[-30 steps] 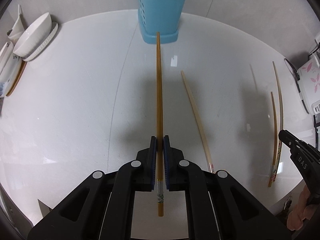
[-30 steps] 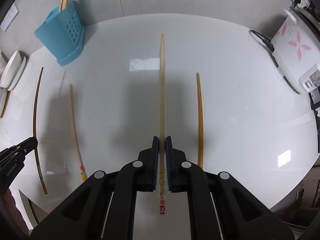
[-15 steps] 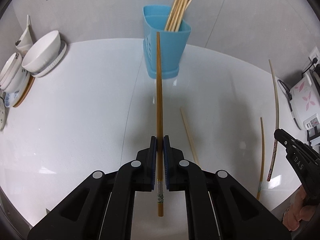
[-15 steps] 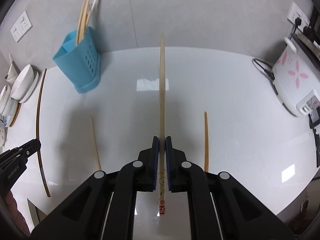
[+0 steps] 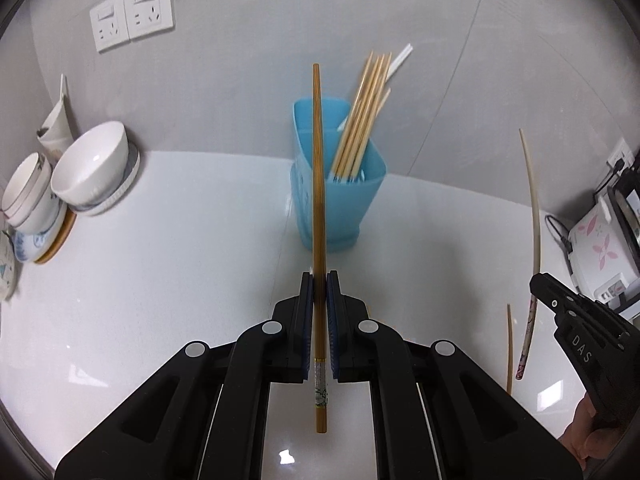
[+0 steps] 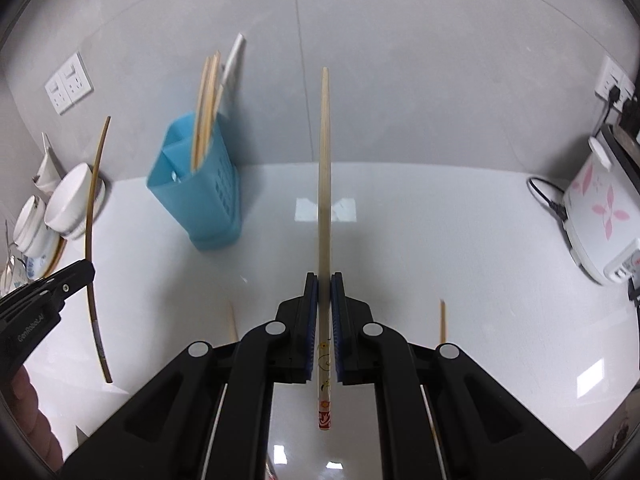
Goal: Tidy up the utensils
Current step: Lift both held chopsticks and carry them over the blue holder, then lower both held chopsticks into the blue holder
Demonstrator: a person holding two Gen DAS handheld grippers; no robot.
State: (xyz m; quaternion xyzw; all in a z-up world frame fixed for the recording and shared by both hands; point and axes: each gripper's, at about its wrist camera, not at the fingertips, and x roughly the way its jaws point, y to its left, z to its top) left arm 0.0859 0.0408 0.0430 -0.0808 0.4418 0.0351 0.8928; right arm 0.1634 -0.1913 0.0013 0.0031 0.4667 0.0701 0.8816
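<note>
My left gripper (image 5: pixel 319 280) is shut on a brown chopstick (image 5: pixel 318 168) that points forward, its tip in front of the blue utensil holder (image 5: pixel 344 208). That holder stands on the white table and has several chopsticks (image 5: pixel 364 116) in it. My right gripper (image 6: pixel 324 280) is shut on a pale chopstick (image 6: pixel 324 168) with a red-patterned end. In the right wrist view the blue utensil holder (image 6: pixel 200 196) stands to the left, and the left gripper (image 6: pixel 48 288) with its brown chopstick (image 6: pixel 93 216) shows at the left edge. The right gripper (image 5: pixel 560 300) and its pale chopstick (image 5: pixel 534 208) appear at the right of the left wrist view.
White bowls (image 5: pixel 92 164) and plates are stacked at the table's left by the wall. A white rice cooker (image 6: pixel 600 216) with pink flowers stands at the right, its cable beside it. Two loose chopsticks (image 6: pixel 442 320) (image 6: pixel 232 326) lie on the white table (image 6: pixel 440 240) below the grippers.
Both grippers have risen from the table and tilted up, each keeping its chopstick. The holder and the wall have come into fuller view; the loose chopsticks have slid toward the bottom.
</note>
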